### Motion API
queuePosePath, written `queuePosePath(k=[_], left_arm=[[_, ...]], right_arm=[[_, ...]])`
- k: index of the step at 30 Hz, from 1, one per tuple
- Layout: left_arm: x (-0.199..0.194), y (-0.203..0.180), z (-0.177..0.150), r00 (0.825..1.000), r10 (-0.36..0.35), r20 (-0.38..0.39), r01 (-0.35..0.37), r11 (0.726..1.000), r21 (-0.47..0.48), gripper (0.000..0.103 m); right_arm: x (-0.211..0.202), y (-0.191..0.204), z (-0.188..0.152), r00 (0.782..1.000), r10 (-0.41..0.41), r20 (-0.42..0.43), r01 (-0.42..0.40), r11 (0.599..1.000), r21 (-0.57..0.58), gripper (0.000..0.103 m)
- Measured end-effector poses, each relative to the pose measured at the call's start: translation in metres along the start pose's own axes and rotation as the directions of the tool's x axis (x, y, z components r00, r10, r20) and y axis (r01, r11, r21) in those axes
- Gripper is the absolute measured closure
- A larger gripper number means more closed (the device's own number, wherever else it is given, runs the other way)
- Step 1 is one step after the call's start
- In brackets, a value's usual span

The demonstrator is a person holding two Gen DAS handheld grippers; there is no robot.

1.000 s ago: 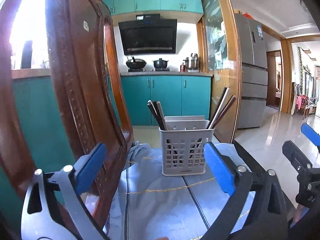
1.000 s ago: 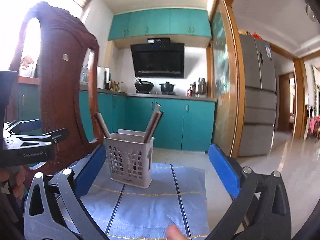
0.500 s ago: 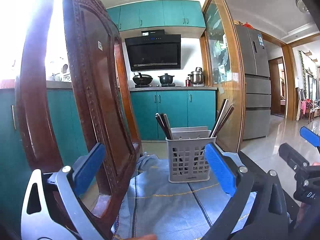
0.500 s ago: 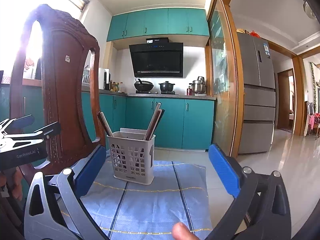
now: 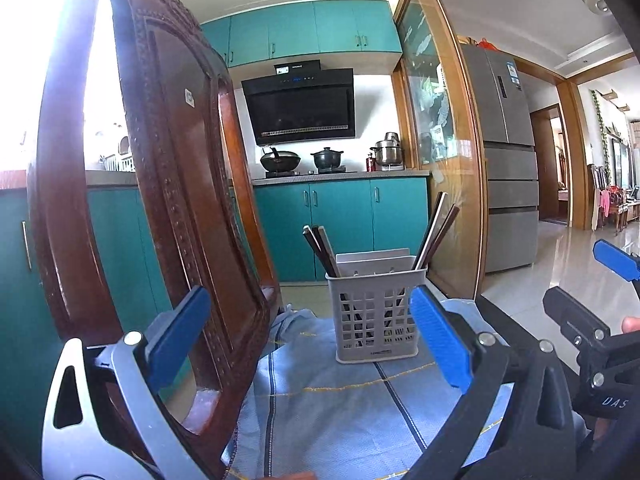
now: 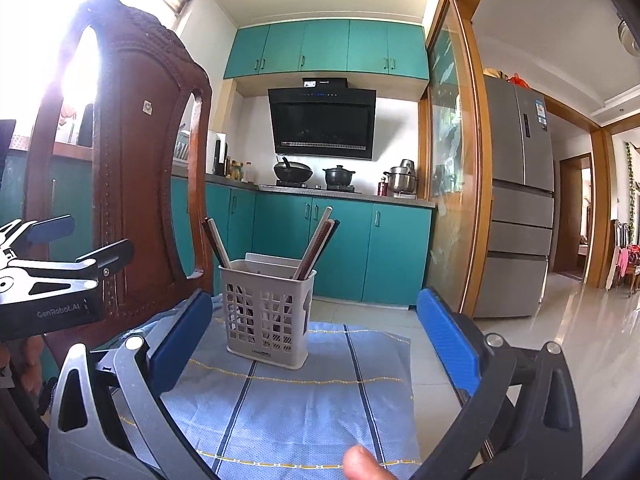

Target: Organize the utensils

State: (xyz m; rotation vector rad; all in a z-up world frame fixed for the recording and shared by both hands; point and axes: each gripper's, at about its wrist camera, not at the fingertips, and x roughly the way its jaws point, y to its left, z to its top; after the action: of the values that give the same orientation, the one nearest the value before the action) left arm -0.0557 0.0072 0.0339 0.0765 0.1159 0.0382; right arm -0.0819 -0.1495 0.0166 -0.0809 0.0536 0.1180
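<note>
Utensil basket: matt grey plastic lattice. Chopsticks: smooth, look like wood. Cloth: blue woven, fine dotted texture. Chair: glossy carved dark wood. Gripper pads: matt blue, ribbed-looking.

Left gripper has pulled back and swung slightly left since a second ago: utensil basket now looks smaller and farther, sitting nearer right blue pad. Wooden chair back now shows more window light around it. Right gripper has drifted slightly; basket sits a little more central. Fingertip at bottom edge has slid rightward.
</note>
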Motion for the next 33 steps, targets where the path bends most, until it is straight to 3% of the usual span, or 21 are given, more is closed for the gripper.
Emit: queuePosePath(k=[33], left_arm=[[-0.0026, -0.0055, -0.0012, 1.000, 0.000, -0.008, 0.000, 1.000, -0.004, 0.003]], right_arm=[[-0.0020, 0.0001, -0.0036, 1.000, 0.014, 0.000, -0.014, 0.999, -0.031, 0.003]])
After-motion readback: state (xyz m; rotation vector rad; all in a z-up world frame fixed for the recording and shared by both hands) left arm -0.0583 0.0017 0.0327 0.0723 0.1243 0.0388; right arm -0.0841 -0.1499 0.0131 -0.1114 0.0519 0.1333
